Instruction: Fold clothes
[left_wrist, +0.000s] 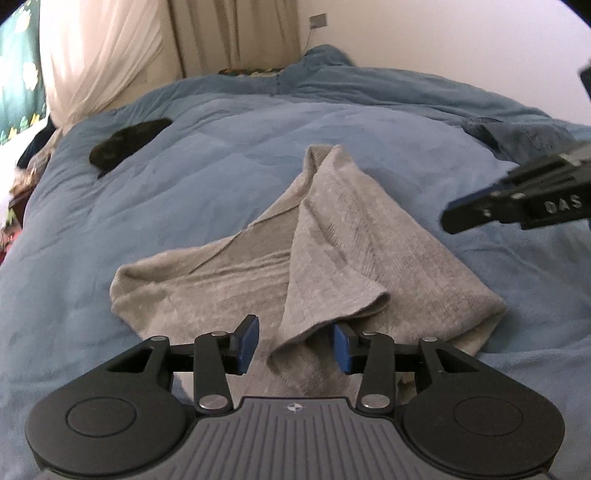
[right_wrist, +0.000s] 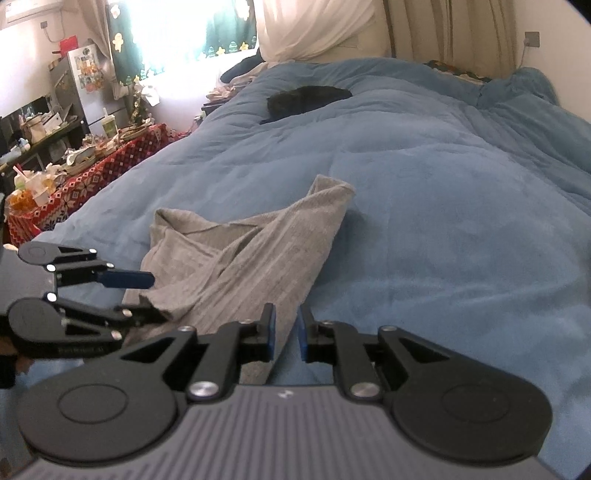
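- Broadly, a bed under a blue duvet (left_wrist: 192, 206) fills both views; a cluttered side table with a red patterned cloth (right_wrist: 96, 177) sits at the left of the right wrist view, and curtains (left_wrist: 110, 48) hang at the upper left of the left wrist view.
- A dark garment (left_wrist: 125, 144) lies far up the duvet, well apart from the work, in the upper left of the left wrist view.
- The task's thing, a grey garment (left_wrist: 332, 236), lies rumpled on the duvet in the centre of the left wrist view. Its long axis runs from the bottom of the frame up toward the top centre, narrowing to a point at the far end, with one flap folded over toward the near edge.
- The left tongs (left_wrist: 295, 343) stand apart at the bottom centre, one blue pad on each side of the near flap's hanging corner; neither pad looks pressed against the cloth, so I judge the flap lies loose.
- The right tongs (right_wrist: 287, 332) are nearly together with a narrow gap showing; the garment's edge lies just beside the left pad, nothing clamped.
- Judgement: the garment lies straight ahead of the left tongs, up and left of the right; the left is nearer the loose corner, so it seems better placed to take that corner.
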